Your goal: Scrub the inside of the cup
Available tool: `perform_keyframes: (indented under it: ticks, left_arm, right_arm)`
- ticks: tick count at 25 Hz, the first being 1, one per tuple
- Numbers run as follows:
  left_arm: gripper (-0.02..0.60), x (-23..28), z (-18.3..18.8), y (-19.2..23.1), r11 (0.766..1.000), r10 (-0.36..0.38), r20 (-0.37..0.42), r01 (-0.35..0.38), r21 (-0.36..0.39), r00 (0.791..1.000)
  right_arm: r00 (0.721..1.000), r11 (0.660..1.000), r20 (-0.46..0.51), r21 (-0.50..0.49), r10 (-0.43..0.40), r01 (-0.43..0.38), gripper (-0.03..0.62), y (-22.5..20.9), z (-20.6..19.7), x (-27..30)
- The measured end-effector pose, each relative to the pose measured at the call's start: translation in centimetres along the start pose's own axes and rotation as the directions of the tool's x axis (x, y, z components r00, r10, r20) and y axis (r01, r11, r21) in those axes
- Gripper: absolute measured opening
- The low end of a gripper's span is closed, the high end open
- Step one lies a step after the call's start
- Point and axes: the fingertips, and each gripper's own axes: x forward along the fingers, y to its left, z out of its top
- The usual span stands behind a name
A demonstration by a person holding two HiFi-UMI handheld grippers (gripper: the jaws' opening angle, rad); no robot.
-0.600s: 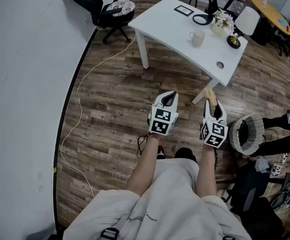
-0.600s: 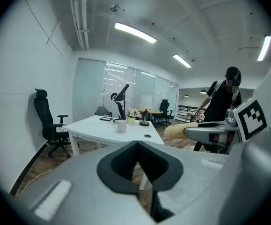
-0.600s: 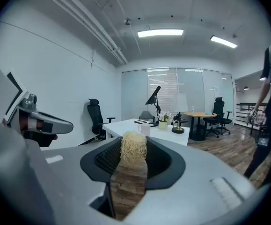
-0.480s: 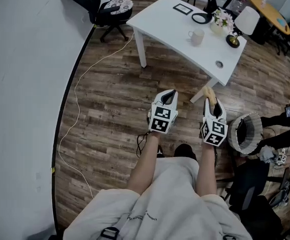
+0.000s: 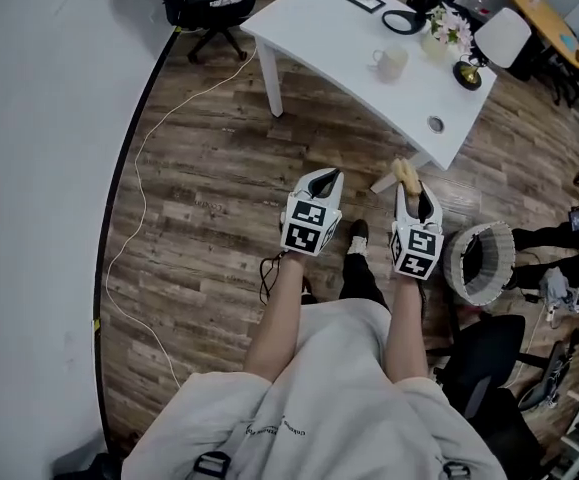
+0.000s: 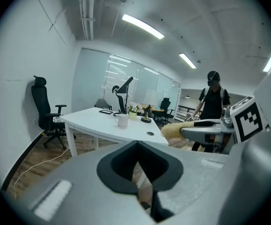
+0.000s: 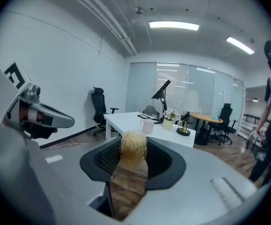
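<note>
A white cup stands on the white table, far ahead of both grippers; it also shows in the left gripper view as the cup and in the right gripper view as the cup. My left gripper is held over the wooden floor, shut with nothing in it. Beside it, my right gripper is shut on a yellowish fibrous scrubber. The scrubber's tuft sticks out past the jaws.
On the table stand a flower pot, a dark ring and a small frame. A mesh bin sits right of my right gripper, a black chair behind it. A cable crosses the floor. A person stands at right.
The person has stepped forward, so the table and cup lie a little closer and lower in view. Both grippers keep their pose, the right still holding the scrubber.
</note>
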Motion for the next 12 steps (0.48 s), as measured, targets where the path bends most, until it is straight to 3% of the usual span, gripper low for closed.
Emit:
perform_keyframes:
  ticks: [2, 9, 12]
  left_arm:
    - [0.002, 1.2, 0.5, 1.0, 1.000, 0.022, -0.001, -0.022, -0.016, 1.000]
    - [0.002, 7.9, 3.0, 3.2, 0.999, 0.044, -0.016, -0.044, 0.021, 0.999]
    - [0.002, 10.9, 5.4, 4.3, 0.996, 0.086, -0.014, -0.086, 0.020, 0.996]
  right_arm:
    - [1.000, 0.999, -0.015, -0.052, 0.009, -0.010, 0.167, -0.6, 0.6, 1.6]
    - [0.991, 0.991, -0.046, -0.023, 0.127, -0.128, 0.172, -4.9, 1.8, 9.0]
    - [0.991, 0.991, -0.022, -0.029, 0.133, -0.134, 0.172, -9.0, 4.1, 11.9]
